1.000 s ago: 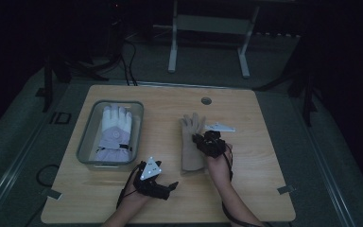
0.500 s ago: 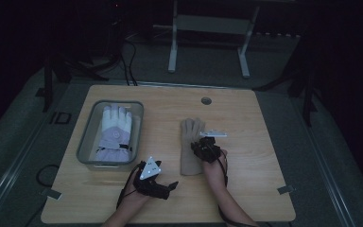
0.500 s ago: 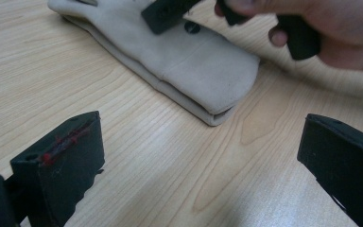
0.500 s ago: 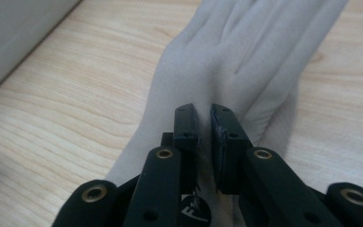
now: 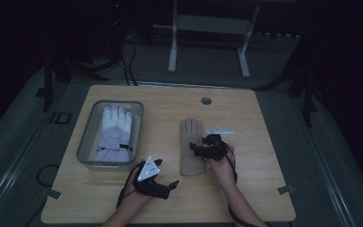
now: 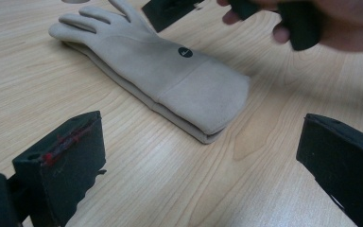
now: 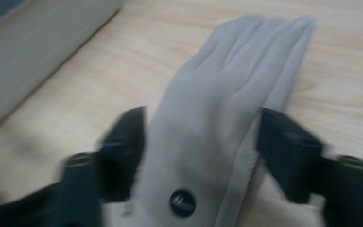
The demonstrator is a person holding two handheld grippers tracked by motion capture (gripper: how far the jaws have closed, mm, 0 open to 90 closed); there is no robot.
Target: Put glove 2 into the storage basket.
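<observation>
A beige glove [image 5: 190, 149] lies flat on the wooden table [image 5: 264, 189], fingers pointing away from the person. My right gripper [image 5: 199, 151] hovers low over its middle. Its jaws have just been opening and now straddle the glove [image 7: 217, 132], one on each side, without pressing on it. The right gripper [image 7: 201, 142] is blurred in its own view. My left gripper [image 5: 170, 187] rests near the front edge, open, aimed at the glove's cuff [image 6: 208, 99]; nothing sits between the left gripper's [image 6: 203, 151] jaws.
A grey tray [image 5: 87, 142] at the left of the table holds a white and lilac glove [image 5: 116, 127]; its wall [image 7: 33, 52] shows beside the beige glove. A round grommet [image 5: 206, 100] sits near the table's far edge.
The right gripper and the beige glove have shifted slightly toward the person, and the gripper has sunk a little. Its jaws now stand wide apart. The left gripper has kept still.
</observation>
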